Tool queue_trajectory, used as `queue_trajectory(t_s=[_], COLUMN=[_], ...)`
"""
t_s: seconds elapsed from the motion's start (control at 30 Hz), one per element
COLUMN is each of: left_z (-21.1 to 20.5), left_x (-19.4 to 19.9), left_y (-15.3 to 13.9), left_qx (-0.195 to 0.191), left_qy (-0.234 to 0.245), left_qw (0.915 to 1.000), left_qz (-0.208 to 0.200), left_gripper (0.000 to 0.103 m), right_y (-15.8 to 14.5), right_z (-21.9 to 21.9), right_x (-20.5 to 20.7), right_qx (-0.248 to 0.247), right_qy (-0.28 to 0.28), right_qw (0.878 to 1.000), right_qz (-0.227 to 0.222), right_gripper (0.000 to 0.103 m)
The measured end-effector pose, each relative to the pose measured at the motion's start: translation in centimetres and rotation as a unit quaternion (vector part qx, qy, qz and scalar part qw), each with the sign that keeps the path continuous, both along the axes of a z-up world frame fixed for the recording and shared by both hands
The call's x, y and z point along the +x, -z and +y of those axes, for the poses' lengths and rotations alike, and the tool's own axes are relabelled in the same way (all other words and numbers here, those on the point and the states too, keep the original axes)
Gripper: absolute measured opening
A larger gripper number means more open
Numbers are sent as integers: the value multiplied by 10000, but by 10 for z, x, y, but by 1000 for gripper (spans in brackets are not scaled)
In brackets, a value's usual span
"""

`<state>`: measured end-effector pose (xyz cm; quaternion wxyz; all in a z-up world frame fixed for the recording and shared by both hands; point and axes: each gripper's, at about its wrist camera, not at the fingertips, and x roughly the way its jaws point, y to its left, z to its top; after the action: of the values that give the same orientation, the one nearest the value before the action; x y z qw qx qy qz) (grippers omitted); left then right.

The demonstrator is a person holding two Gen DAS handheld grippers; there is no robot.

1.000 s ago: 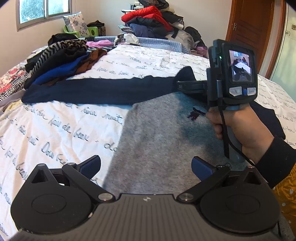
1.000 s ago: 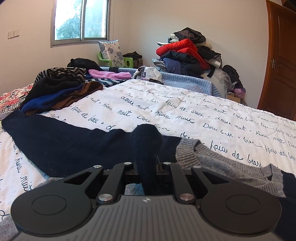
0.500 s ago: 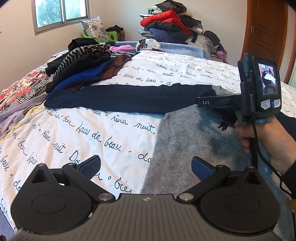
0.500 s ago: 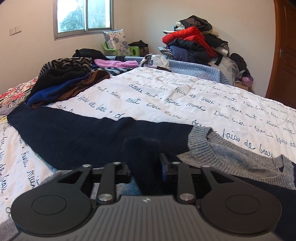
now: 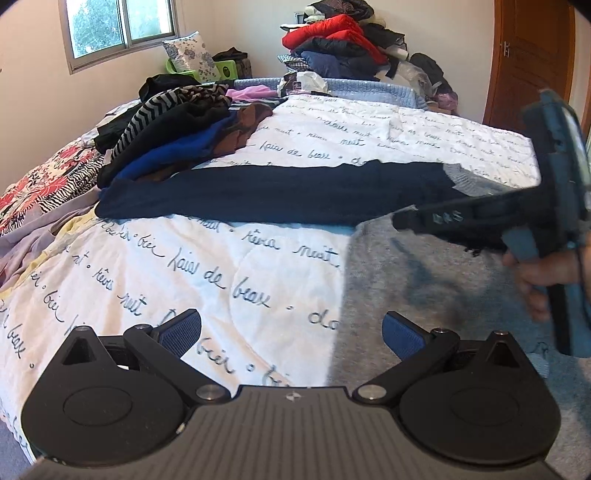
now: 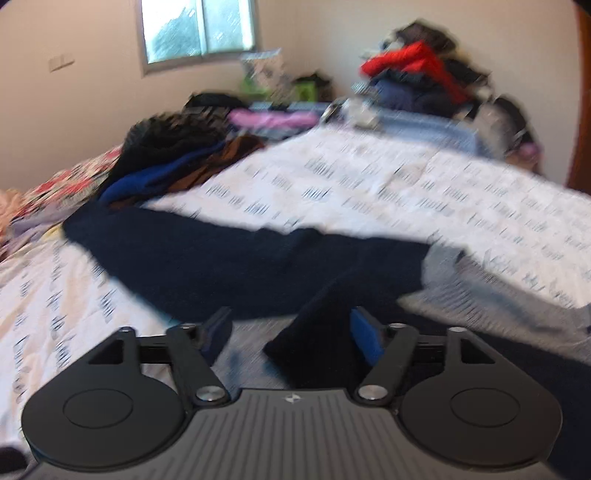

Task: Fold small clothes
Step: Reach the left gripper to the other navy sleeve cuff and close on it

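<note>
Bed [image 5: 258,266]: covered by a white quilt printed with looping blue handwriting; legible fragments in the left wrist view read "de beax", "nuit" and "rêva". The right wrist view is motion-blurred and its script cannot be read.

Sweater [image 5: 424,288]: grey knit body with navy sleeves, lying flat on the quilt at centre-right. One navy sleeve [image 5: 277,192] stretches across the bed toward the left, its grey ribbed collar [image 5: 458,177] showing at the far edge of the body. In the right wrist view the cuff end of the other navy sleeve [image 6: 314,332] is draped onto the grey body.

Left gripper [image 5: 291,332]: jaws wide apart, blue pads clear of everything, nothing held; it hovers over the quilt's edge beside the grey hem.

Right gripper [image 6: 291,339]: jaws opening; the navy cuff sits between them, close against the right-hand pad and clear of the left-hand one, not clamped. From the left wrist view the same gripper [image 5: 406,221] appears at right, with white lettering on its arm, blurred, reading roughly "DAS". The person's hand [image 5: 543,273] grips its handle.

Clothes heap [image 5: 177,136]: striped, black, bright blue and brown garments, at the bed's left side, touching the end of the stretched navy sleeve.

Second pile [image 5: 343,48]: red and dark garments, against the far wall.

Window [image 5: 118,29] and a floral cushion [image 5: 188,55] beyond the bed; a wooden door [image 5: 532,62] at right.
</note>
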<state>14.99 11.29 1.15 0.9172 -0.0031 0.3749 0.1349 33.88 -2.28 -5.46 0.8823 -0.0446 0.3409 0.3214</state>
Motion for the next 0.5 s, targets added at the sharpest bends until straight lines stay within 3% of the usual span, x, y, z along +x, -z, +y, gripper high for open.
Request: queue_trajectory(t_s=[0.1, 0.27, 0.4, 0.5], left_z=[22, 77, 140, 188], left_x=[10, 28, 41, 49], left_y=[3, 2, 2, 6], left_qx=[63, 14, -860, -1717], left_qy=[-179, -696, -1093, -1494], left_qw=[9998, 9976, 9898, 9720], left_qz=[70, 23, -298, -585], left_gripper=[103, 103, 103, 103], right_y=[-10, -41, -51, -54], right_z=[-5, -44, -77, -100], right_x=[-13, -34, -55, -72], right_qx=[2, 805, 993, 995], right_qy=[178, 329, 452, 584], right_qw=[9992, 9954, 9929, 9919], right_qz=[-372, -393, -464, -535], right_gripper=[75, 75, 78, 78])
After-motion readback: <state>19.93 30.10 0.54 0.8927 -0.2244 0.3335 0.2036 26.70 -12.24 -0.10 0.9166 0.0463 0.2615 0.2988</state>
